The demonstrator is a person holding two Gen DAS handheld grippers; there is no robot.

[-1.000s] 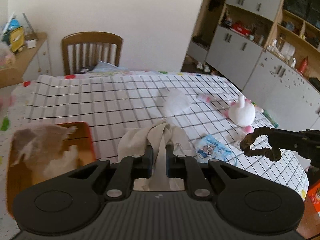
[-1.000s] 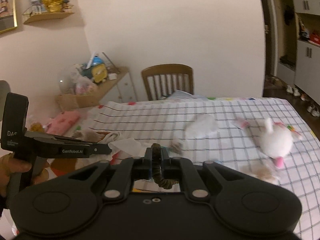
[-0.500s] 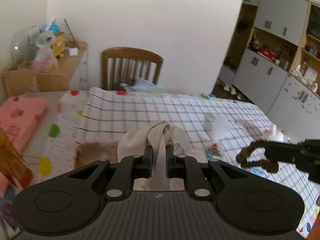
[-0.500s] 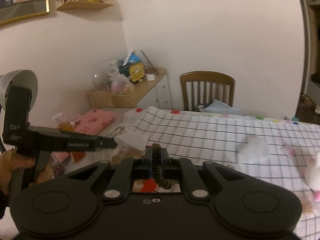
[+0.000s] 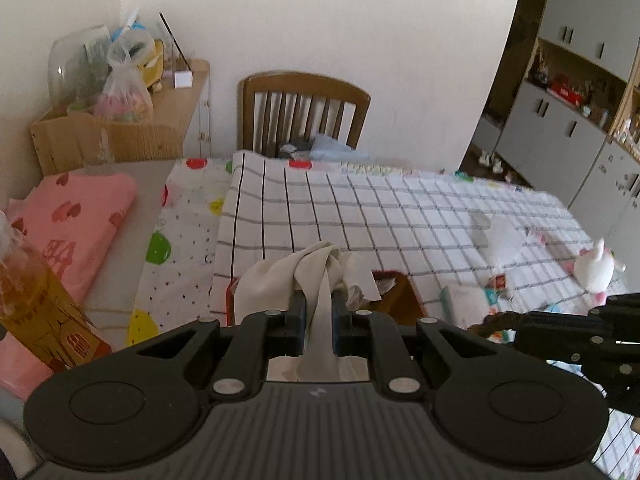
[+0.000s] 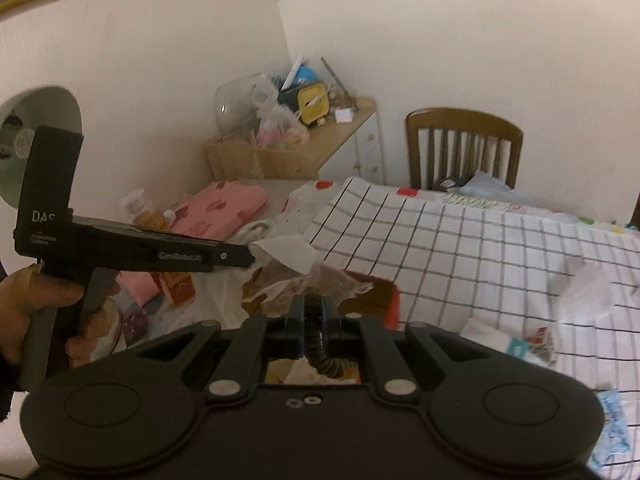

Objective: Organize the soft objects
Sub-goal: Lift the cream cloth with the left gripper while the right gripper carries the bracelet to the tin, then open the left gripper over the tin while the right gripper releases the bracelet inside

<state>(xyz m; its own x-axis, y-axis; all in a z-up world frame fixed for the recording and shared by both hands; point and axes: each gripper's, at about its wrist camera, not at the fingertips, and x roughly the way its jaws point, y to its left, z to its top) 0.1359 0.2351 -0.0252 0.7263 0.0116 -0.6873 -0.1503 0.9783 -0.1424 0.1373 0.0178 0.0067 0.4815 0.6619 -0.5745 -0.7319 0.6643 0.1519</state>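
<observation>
Pinching cream cloth (image 5: pixel 308 276), left gripper (image 5: pixel 319 304) hangs above brown box (image 5: pixel 400 296); right gripper (image 6: pixel 312 312) clamped on brown scrunchie (image 6: pixel 332 364) beside it.

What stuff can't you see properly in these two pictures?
- Box: left view, the cloth covers most of it.
- Scrunchie: right view, mostly hidden between the shut jaws.
- White toy: left view, small and blurred.
- Bottle: left view, cut by the edge.
</observation>
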